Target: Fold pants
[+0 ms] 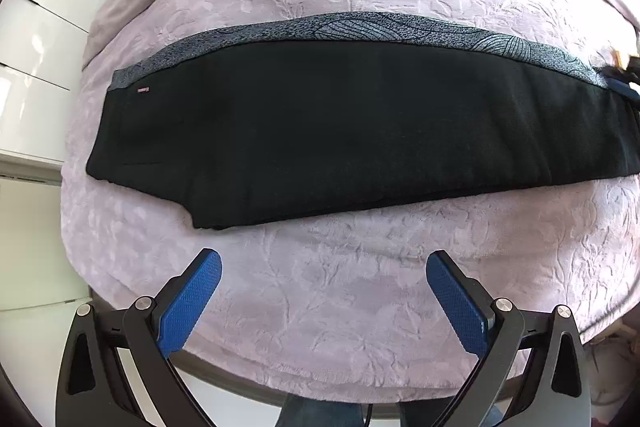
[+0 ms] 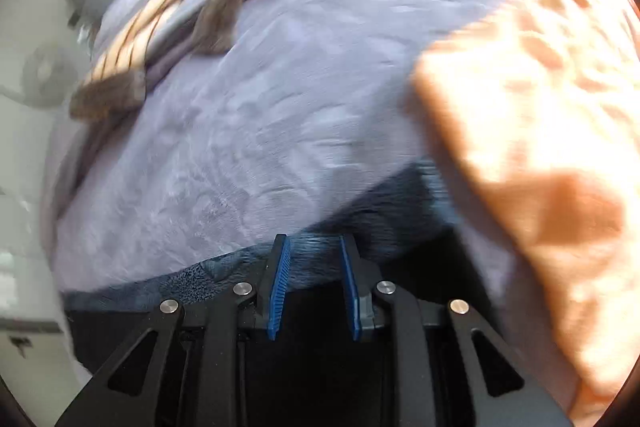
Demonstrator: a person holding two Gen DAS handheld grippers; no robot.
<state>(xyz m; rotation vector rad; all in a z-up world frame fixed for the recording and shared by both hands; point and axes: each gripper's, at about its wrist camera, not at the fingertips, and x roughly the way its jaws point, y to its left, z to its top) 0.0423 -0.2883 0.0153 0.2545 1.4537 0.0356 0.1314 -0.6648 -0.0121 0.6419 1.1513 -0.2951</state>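
While the pants (image 1: 360,131) lie lengthwise left-to-right, left fingers (image 1: 192,299) gape empty.

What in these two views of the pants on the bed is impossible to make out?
- Left wrist view: the right end of the pants is cut off by the edge, near the right gripper.
- Right wrist view: motion blur; whether the right gripper holds cloth is unclear.
- The orange cloth is blurred beyond telling what it is.

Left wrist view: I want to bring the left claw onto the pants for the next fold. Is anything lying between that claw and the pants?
Nothing visible does. The left claw is open over bare lilac blanket, and the black pants lie flat just beyond it.
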